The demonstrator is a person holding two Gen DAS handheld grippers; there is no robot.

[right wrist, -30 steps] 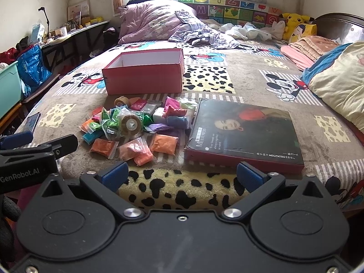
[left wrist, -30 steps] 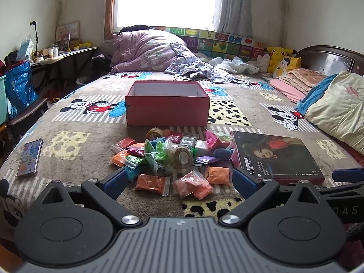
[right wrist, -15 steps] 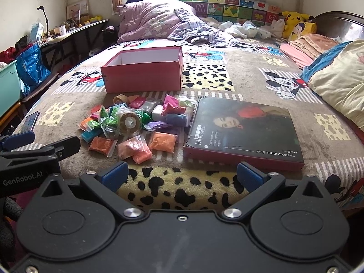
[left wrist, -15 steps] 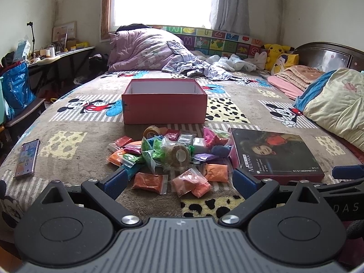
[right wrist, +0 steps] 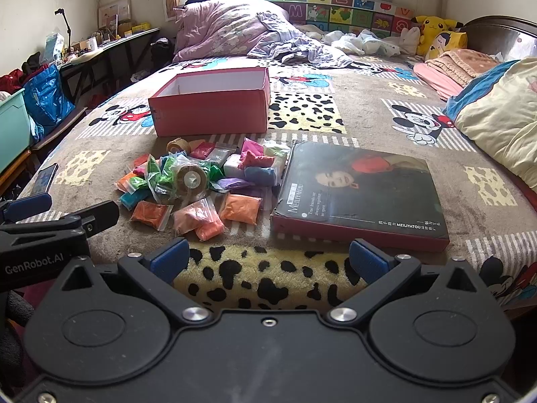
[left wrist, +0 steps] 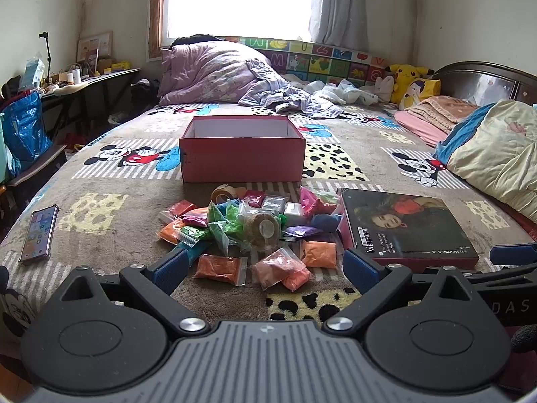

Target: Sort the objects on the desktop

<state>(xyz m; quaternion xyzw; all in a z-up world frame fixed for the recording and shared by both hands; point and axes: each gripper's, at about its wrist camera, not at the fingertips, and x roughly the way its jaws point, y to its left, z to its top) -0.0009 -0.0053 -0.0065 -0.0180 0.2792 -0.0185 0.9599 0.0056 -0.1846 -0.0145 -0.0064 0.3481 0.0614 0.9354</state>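
A pile of small coloured bags [left wrist: 248, 235] with two tape rolls [left wrist: 263, 228] lies on the bed blanket, also in the right wrist view [right wrist: 201, 188]. An open pink box [left wrist: 241, 158] stands behind the pile, seen too in the right wrist view [right wrist: 211, 107]. A dark flat lid with a portrait [left wrist: 406, 228] lies right of the pile, also in the right wrist view [right wrist: 362, 194]. My left gripper [left wrist: 263, 270] is open and empty just before the pile. My right gripper [right wrist: 268, 262] is open and empty near the bed's front edge.
A phone [left wrist: 39, 233] lies at the left of the bed. Pillows and folded blankets [left wrist: 496, 154] lie at the right. Bedding [left wrist: 214, 74] is heaped at the back. A desk and a blue bag [left wrist: 23, 131] stand left of the bed.
Both grippers have tilted up slightly and edged forward; the pile and box sit a little lower and nearer in view. Nothing was grasped.
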